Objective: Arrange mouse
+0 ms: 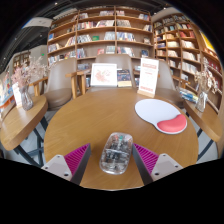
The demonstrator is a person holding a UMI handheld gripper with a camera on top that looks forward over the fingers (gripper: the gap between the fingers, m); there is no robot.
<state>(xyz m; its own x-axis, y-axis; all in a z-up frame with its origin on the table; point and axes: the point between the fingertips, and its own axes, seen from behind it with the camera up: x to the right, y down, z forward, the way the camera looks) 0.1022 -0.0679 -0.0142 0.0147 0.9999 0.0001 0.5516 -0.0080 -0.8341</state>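
A clear, see-through computer mouse (116,153) lies on the round wooden table (90,115), between my two fingers. My gripper (114,159) is open. The pink pads (75,158) stand apart from the mouse with a gap at each side. A white mouse mat with a red wrist rest (162,115) lies on the table beyond my fingers, to the right.
Wooden chairs (60,82) stand at the table's far side. A rack with books and a sign (148,76) stands behind them. Bookshelves (110,35) line the back wall. A side table (18,118) with a vase is to the left.
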